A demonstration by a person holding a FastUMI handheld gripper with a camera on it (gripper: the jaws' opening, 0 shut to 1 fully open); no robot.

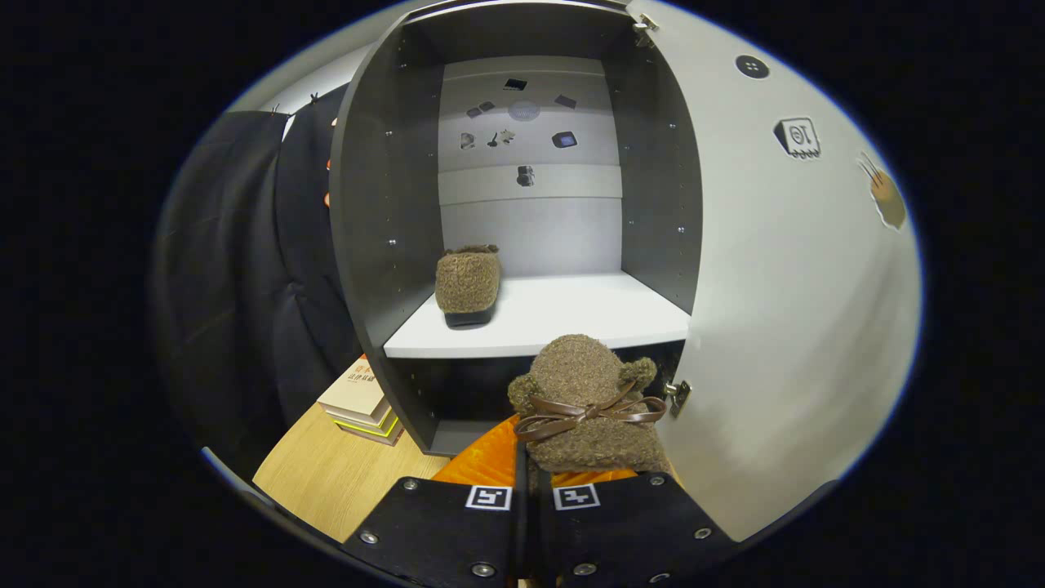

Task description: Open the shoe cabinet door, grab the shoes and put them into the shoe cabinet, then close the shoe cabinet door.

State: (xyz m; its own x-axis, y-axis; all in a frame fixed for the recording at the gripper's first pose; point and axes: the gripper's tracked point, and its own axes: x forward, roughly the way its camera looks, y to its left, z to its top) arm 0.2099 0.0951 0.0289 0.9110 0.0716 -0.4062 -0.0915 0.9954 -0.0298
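Gripper view: gripper [535,478] carries a fuzzy brown shoe [586,408] with a bow lace; the fingers [482,461] are drawn close together, pinching the shoe's near end; the shoe's toe points ahead, its long axis roughly in line with the fingers. The shoe cabinet [367,212] stands open just beyond; its door [784,327] is swung wide to the right. The white shelf [571,314] lies ahead of and above the held shoe; the shoe sits just below the shelf's front edge, toward its right front corner. A second shoe [467,284] rests at the shelf's left side, toe toward the front edge; the right half looks free. Books [363,400] are stacked on the floor [343,474] by the cabinet's left foot. Judgement: lift, then push forward onto the right half.
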